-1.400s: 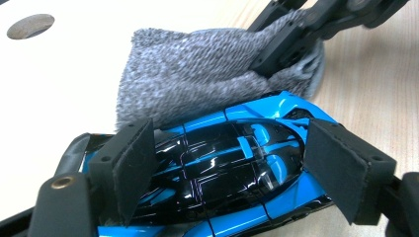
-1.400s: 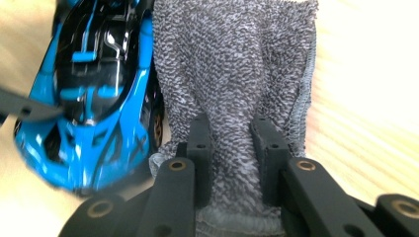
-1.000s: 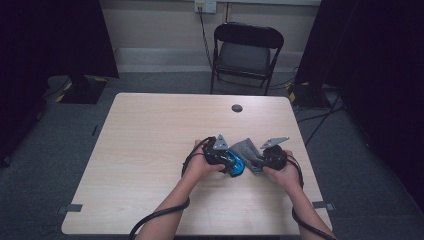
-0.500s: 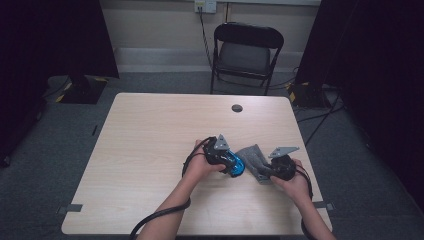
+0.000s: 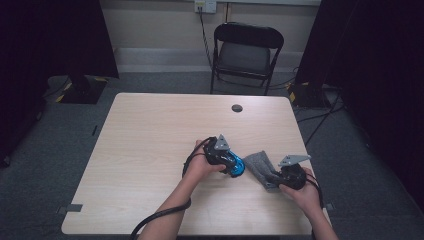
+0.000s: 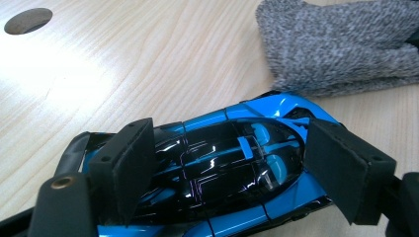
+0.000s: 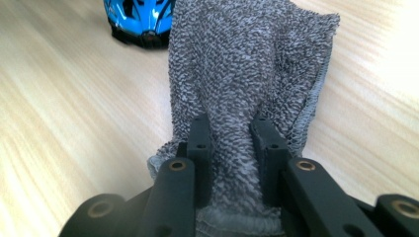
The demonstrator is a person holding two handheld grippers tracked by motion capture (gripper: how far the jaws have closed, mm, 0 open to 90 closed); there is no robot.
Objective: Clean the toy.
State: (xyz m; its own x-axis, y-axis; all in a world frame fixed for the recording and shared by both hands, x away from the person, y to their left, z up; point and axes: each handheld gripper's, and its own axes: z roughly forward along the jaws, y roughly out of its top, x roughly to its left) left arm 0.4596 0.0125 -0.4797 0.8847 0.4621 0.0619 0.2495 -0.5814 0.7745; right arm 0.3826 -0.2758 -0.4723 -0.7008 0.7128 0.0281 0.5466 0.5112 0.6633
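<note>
A glossy blue and black toy car [image 6: 222, 168] rests on the light wooden table [image 5: 150, 150]. My left gripper [image 6: 230, 136] is shut on the car, one black pad pressed to each side. From above, the car [image 5: 236, 166] pokes out of the left gripper [image 5: 227, 161] near the table's middle right. A grey knitted cloth [image 7: 247, 64] lies bunched between the jaws of my right gripper [image 7: 231, 123], which is shut on its near end. The cloth [image 5: 257, 162] trails on the table just right of the car, with the right gripper [image 5: 274, 180] behind it near the front right edge.
A round dark cable hole [image 5: 237, 108] sits in the table's far side. A black folding chair [image 5: 245, 50] stands beyond the table. Cables trail from both grippers over the front edge. The table's right edge is close to the right hand.
The right gripper has pulled the grey cloth rightward and toward the front edge, off and away from the car. The left gripper and the car have stayed put.
</note>
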